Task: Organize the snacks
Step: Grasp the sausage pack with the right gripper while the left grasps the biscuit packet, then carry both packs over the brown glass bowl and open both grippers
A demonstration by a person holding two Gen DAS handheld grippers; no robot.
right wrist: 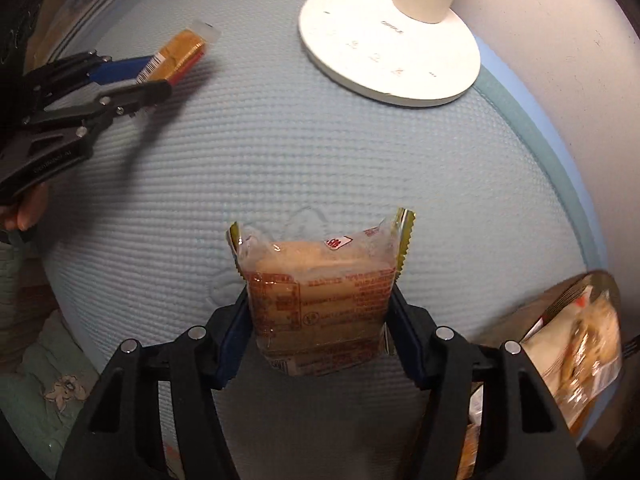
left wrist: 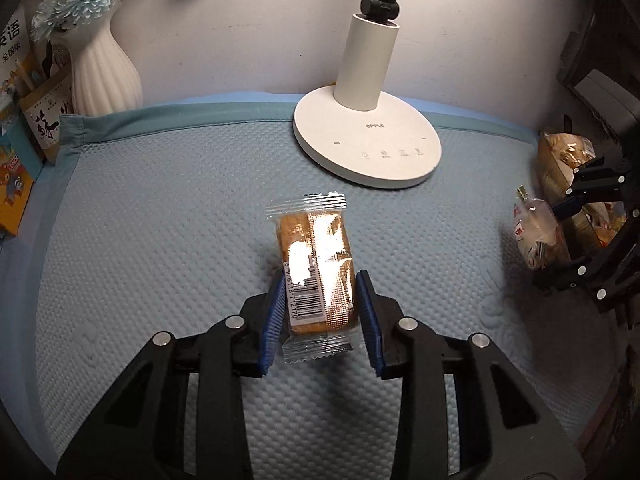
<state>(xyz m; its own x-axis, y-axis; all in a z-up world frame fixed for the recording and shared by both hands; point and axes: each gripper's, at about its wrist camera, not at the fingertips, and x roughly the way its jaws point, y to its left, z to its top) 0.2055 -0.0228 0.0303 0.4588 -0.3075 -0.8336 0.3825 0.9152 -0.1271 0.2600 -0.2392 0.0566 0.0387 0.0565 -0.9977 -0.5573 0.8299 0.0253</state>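
In the left wrist view, my left gripper [left wrist: 320,280] is shut on a clear-wrapped brown snack bar [left wrist: 316,256] with a barcode label, held above the blue textured mat [left wrist: 160,240]. The right wrist view shows this bar [right wrist: 178,50] in the left gripper [right wrist: 160,74] at the upper left, with its shadow on the mat beneath. My right gripper [right wrist: 319,294] is shut on a clear pastry pack [right wrist: 320,304] with red print. The same pack [left wrist: 534,236] appears at the right edge of the left wrist view, in the right gripper [left wrist: 556,240].
A white lamp base [left wrist: 368,152] stands at the back of the mat. A white vase [left wrist: 104,76] with flowers and several books [left wrist: 16,184] are at the back left. More snack bags [right wrist: 576,340] lie at the mat's right edge. A hand [right wrist: 24,208] holds the left gripper.
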